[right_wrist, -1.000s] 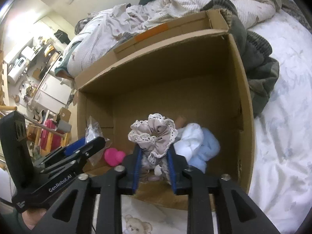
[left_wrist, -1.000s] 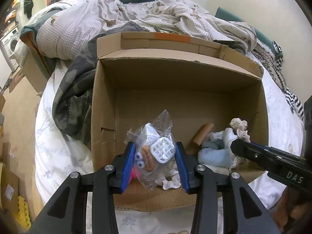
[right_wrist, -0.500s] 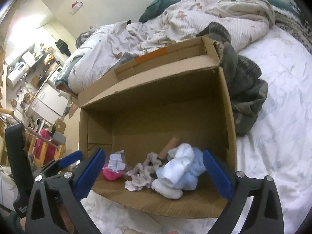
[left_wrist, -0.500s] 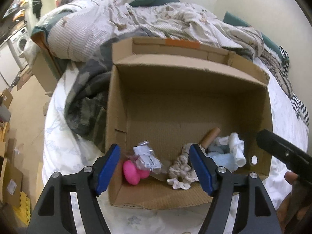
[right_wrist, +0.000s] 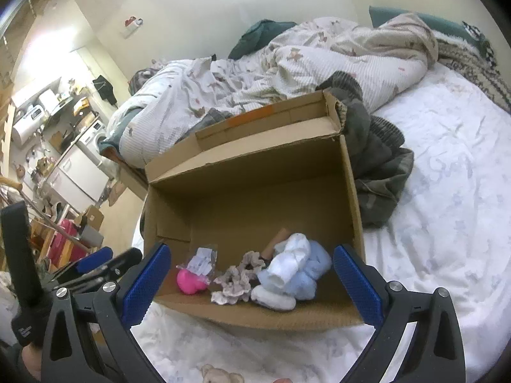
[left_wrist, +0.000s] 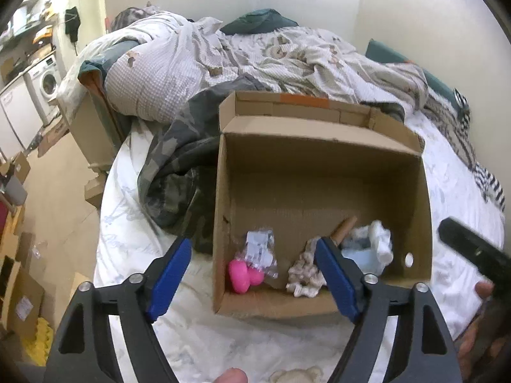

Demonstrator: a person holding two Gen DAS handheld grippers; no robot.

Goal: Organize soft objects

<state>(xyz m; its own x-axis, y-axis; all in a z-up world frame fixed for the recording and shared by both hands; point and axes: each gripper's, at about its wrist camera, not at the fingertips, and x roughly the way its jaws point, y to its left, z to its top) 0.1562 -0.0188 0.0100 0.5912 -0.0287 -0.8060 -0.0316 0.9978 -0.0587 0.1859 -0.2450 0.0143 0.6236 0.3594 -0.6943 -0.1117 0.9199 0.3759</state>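
An open cardboard box (left_wrist: 319,146) (right_wrist: 249,166) sits on the bed. Along its near wall lie a pink soft toy (left_wrist: 242,276) (right_wrist: 190,282), a clear plastic bag (left_wrist: 260,249) (right_wrist: 202,261), a beige lace scrunchie (left_wrist: 303,274) (right_wrist: 238,276) and a bundle of blue and white cloth (left_wrist: 372,249) (right_wrist: 297,268). My left gripper (left_wrist: 252,249) hovers above the box's near left corner, jaws opening, holding nothing. My right gripper (right_wrist: 252,250) hangs wide open above the near edge, also holding nothing.
A cardboard tube (left_wrist: 345,226) lies behind the cloth bundle. A camouflage garment (left_wrist: 172,172) (right_wrist: 373,166) is heaped against the box, with a rumpled duvet (left_wrist: 255,57) behind. A small teddy bear (left_wrist: 297,375) (right_wrist: 220,375) lies on the sheet below the grippers. Floor with boxes drops off at left.
The left gripper let go of the plastic bag and the right let go of the scrunchie; both things now lie in the box. Both grippers opened and drew up and back.
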